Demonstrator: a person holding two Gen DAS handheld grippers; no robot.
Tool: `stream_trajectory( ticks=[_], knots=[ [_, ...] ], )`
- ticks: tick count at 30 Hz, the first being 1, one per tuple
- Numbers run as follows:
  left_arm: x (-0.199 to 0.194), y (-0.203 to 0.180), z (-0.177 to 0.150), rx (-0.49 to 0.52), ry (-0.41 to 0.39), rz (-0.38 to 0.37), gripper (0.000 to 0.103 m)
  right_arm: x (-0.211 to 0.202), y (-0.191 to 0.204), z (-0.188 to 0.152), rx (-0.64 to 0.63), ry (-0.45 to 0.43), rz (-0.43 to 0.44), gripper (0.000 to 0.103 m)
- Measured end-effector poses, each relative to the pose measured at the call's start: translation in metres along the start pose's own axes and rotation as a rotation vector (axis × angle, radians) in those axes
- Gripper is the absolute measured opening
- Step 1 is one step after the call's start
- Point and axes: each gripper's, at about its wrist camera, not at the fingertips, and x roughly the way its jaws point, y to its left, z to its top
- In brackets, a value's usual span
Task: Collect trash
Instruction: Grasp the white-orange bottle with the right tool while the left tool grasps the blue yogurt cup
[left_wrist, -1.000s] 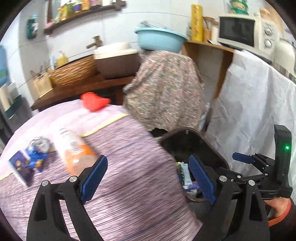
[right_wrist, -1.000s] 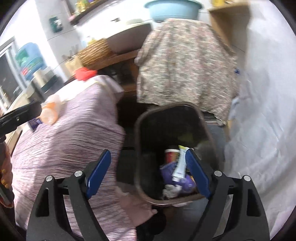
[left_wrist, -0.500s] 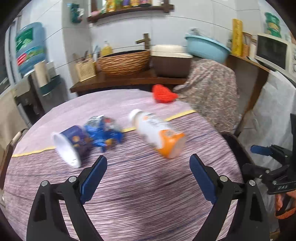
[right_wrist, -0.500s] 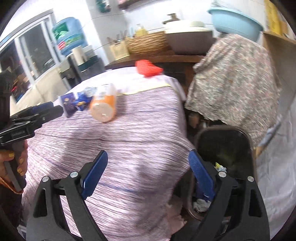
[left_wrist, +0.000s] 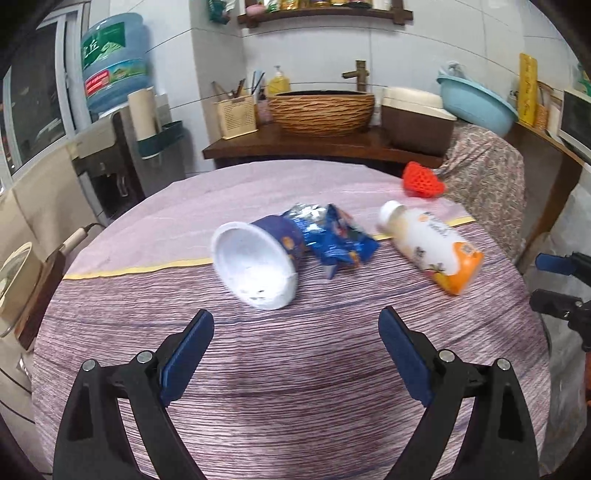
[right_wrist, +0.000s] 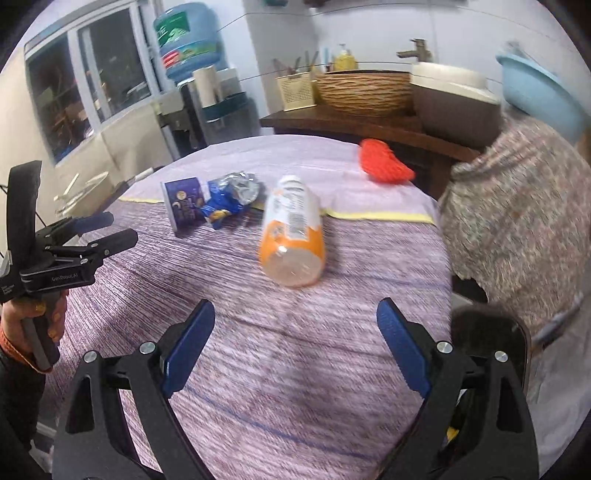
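In the left wrist view, the left gripper (left_wrist: 295, 343) hung over the near part of the table (left_wrist: 295, 398), fingers (left_wrist: 188, 347) wide apart and empty. A toppled cup (left_wrist: 258, 266) lay just beyond them, mouth toward the camera, touching a crumpled blue wrapper (left_wrist: 338, 240); a bottle (left_wrist: 432, 247) lay on its side to the right. The cup looked the easiest target: best pinched across its rim.

In the right wrist view, the right gripper (right_wrist: 295, 343) also stood spread and empty, the bottle's base straight ahead. Its fingers would best straddle the body. The bin (right_wrist: 491, 347) sat low at the near right, beside the table.
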Motion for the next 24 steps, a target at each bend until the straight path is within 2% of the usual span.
stream_trajectory(
  ticks=[4, 9, 11, 16, 24],
  knots=[
    [0.010, 0.024, 0.001, -0.044, 0.021, 0.009, 0.090, 0.017, 0.014, 0.018, -0.041, 0.015, -0.004, 0.089],
    [0.022, 0.038, 0.005, -0.113, 0.030, -0.029, 0.089, 0.045, 0.024, 0.040, -0.079, 0.045, -0.038, 0.089],
    [0.026, 0.037, 0.008, -0.125, 0.030, -0.041, 0.086, 0.057, 0.026, 0.049, -0.086, 0.058, -0.053, 0.088],
    [0.041, 0.033, 0.018, -0.124, 0.042, -0.061, 0.071, 0.079, 0.025, 0.058, -0.091, 0.088, -0.087, 0.088],
    [0.063, 0.029, 0.030, -0.139, 0.059, -0.093, 0.066, 0.112, 0.024, 0.066, -0.119, 0.165, -0.139, 0.088]
  ],
)
